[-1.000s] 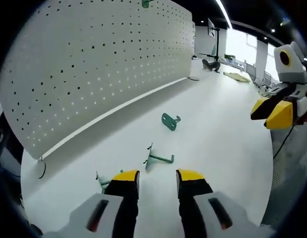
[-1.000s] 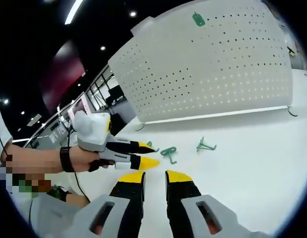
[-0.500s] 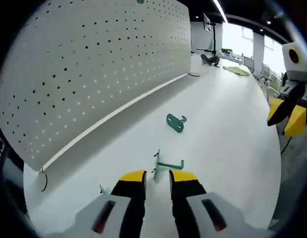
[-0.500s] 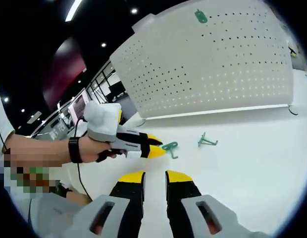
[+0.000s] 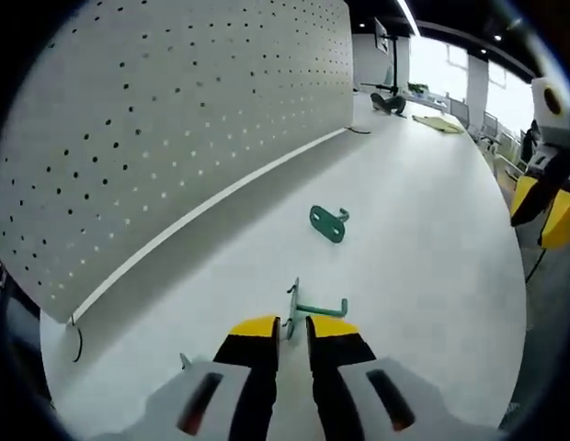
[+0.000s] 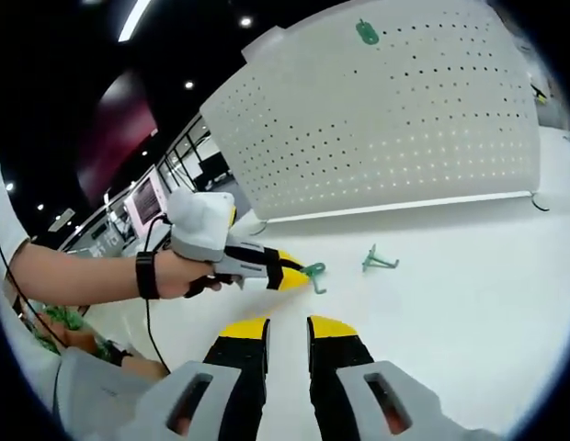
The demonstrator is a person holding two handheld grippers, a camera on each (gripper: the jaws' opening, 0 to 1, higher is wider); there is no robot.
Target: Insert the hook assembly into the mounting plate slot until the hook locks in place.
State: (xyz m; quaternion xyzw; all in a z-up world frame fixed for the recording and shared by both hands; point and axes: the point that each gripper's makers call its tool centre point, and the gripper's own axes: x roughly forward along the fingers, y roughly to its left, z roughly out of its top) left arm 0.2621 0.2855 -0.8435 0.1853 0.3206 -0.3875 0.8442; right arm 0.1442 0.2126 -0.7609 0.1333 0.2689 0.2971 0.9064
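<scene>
Hook assembly [image 5: 313, 308] flat on table [image 5: 423, 239], shank pointing right, left gripper [image 5: 287, 328] touching

The left gripper view sits low over the white table [image 5: 432, 239], very near a green hook [image 5: 314, 308] at the bottom middle, and looks along the pegboard [image 5: 175, 119] filling the upper left. The right gripper view stands farther back and faces the pegboard [image 6: 386, 119] (top right). Both see the table, the board and the hook [image 6: 313, 272].
</scene>
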